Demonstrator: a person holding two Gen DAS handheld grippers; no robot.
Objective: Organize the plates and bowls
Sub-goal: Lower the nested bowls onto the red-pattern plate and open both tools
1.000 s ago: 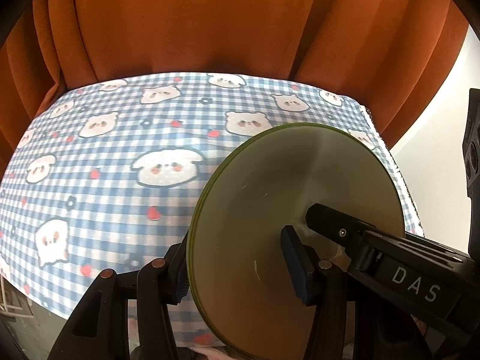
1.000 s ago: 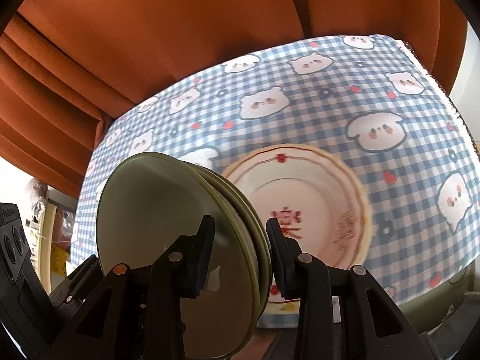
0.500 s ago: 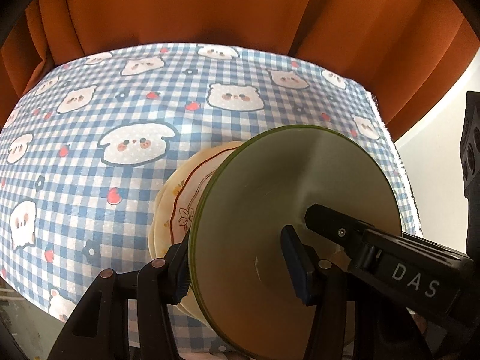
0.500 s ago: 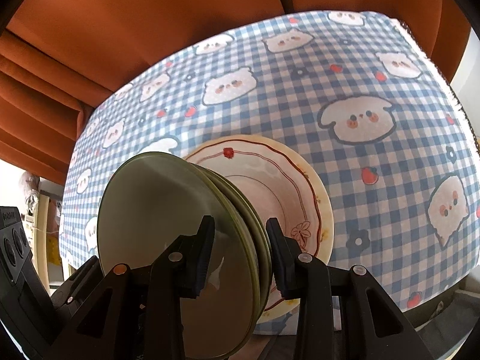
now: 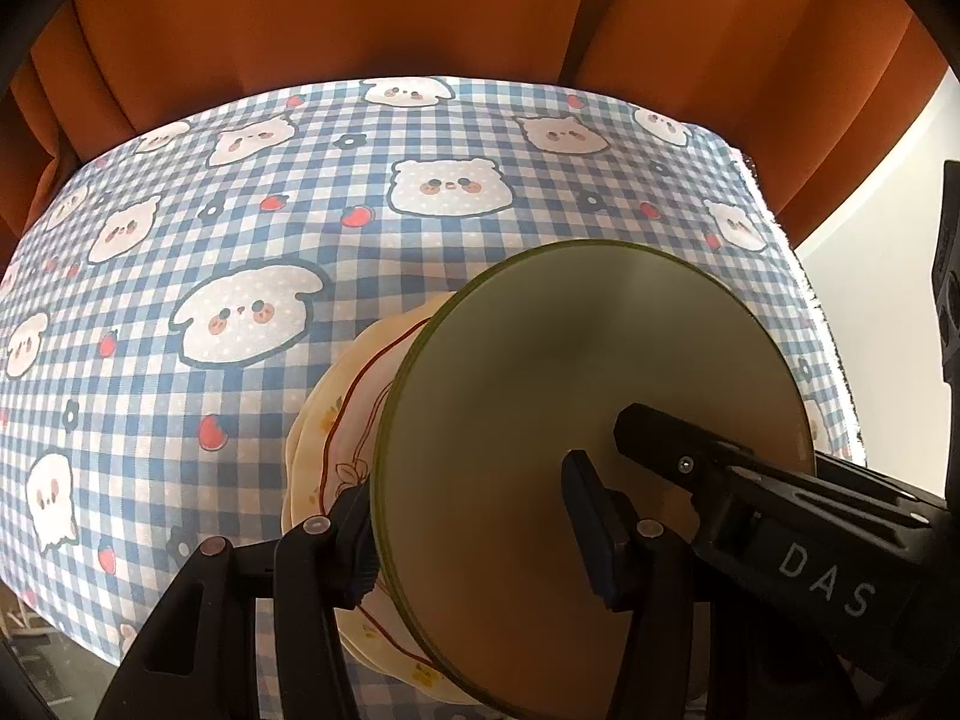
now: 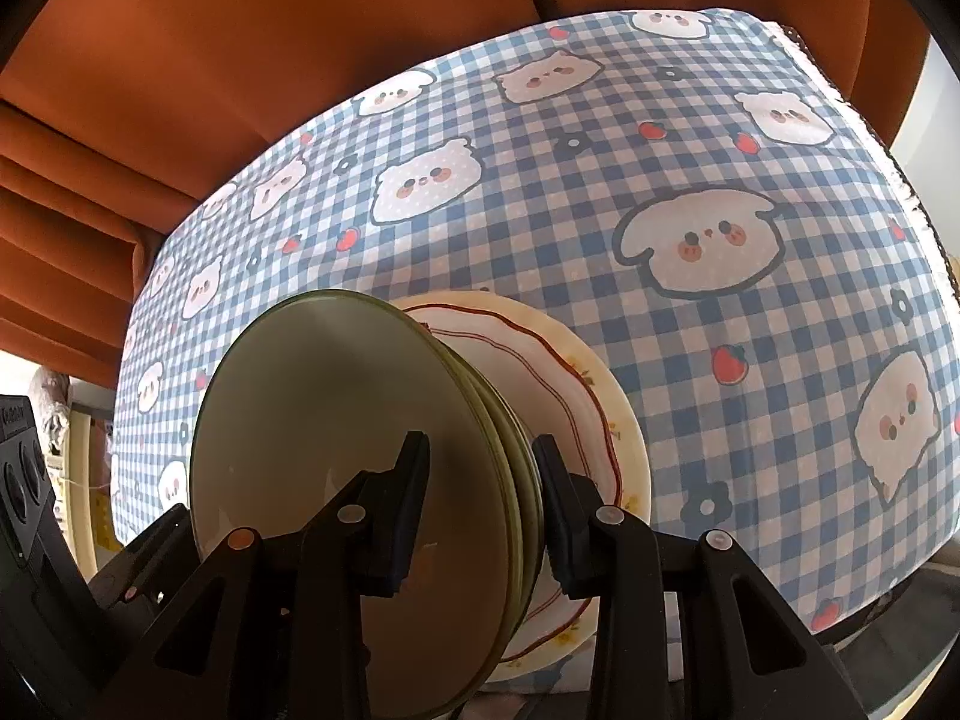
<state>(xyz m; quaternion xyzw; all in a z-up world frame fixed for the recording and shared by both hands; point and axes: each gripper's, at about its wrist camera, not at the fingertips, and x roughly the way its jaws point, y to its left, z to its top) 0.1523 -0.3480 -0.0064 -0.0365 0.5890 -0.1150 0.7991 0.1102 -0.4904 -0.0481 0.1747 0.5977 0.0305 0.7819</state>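
Green plates (image 6: 336, 450), stacked, on edge: clamped by both the left gripper (image 5: 474, 531) and right gripper (image 6: 480, 504). Cream plate (image 6: 570, 372) behind, lower centre, on checked table (image 6: 660, 180).

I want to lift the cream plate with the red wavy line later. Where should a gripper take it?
Take the cream plate at its thin raised rim, one finger above and one beneath, coming in low from its uncovered side. It lies flat on the tablecloth, and the green plates block the other side.
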